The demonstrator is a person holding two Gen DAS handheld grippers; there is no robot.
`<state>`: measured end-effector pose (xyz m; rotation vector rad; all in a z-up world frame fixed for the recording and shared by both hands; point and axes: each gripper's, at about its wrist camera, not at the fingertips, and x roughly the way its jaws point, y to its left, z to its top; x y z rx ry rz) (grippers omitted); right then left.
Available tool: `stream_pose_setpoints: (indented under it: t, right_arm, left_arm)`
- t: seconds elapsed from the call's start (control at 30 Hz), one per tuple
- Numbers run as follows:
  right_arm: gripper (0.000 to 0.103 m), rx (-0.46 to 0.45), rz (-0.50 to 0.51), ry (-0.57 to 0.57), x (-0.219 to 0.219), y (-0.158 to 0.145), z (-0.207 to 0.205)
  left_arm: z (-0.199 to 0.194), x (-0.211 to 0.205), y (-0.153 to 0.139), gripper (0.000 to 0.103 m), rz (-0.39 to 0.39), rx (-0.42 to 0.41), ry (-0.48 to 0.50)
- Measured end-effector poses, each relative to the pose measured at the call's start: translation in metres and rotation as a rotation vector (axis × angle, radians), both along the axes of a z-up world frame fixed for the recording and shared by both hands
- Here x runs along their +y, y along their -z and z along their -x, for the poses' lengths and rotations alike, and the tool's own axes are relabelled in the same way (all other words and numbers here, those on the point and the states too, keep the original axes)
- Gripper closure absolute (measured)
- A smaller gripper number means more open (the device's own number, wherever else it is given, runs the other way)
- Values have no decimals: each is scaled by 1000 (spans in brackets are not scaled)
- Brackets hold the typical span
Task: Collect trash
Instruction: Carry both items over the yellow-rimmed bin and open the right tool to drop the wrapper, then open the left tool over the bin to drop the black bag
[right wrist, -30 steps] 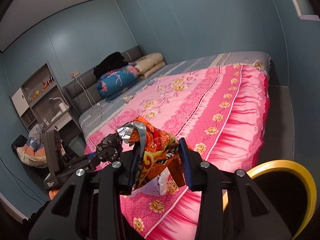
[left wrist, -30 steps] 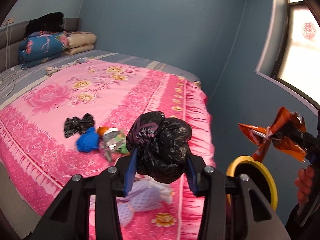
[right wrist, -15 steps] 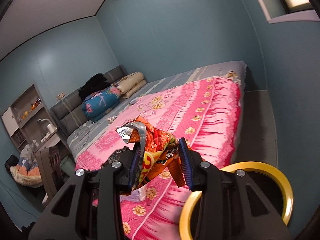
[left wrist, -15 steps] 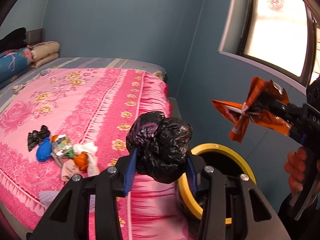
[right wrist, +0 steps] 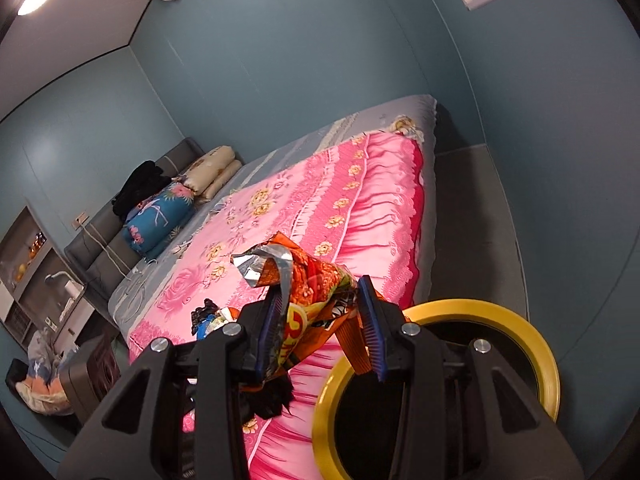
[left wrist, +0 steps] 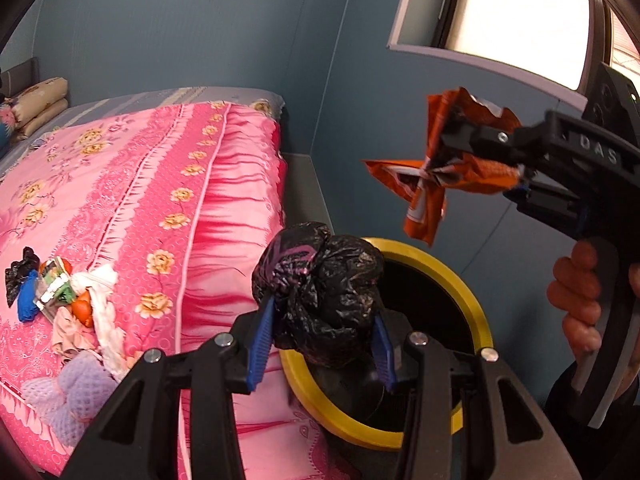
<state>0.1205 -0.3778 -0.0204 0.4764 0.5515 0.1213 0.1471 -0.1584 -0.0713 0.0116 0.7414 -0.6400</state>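
Now the left gripper [left wrist: 322, 340], clamping a black bag wad [left wrist: 320, 292], and right gripper [right wrist: 322, 330], pinching an orange wrapper [right wrist: 308, 312], hover above the yellow-rimmed bin [left wrist: 470, 300], needing only release

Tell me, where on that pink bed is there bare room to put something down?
Most of the pink bedspread lies bare, from the trash pile up to the pillows, and along the edge nearest the floor strip. The near corner is crowded with the pile and a purple net.

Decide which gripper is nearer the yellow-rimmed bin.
Left. The left gripper with its black bag hangs at the yellow-rimmed bin mouth; the right gripper is higher.
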Motion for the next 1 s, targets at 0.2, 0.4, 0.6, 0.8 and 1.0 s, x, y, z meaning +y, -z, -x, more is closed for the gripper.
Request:
stream_pose_setpoints:
  t: [0.2,0.4,0.6,0.8,1.0]
  right_arm:
    - [66,38,-28,20,-14,16,-9]
    - [65,57,-53,30,-24,25,-16]
    - [53,49,-79,74,-33,27,-11]
    - [48,9,-67,110,-38,19,-3]
    - [46,-41,-53,99,-34,9,2]
  left_arm:
    - [2,-15,12,62,-8,31,38]
    - [0,-21,16,57,1,47,59]
    - [3,-19,15,36,30,47,67]
    - [5,-10,9,18,58,29,41]
    - [2,7,3,14,58,12,-12]
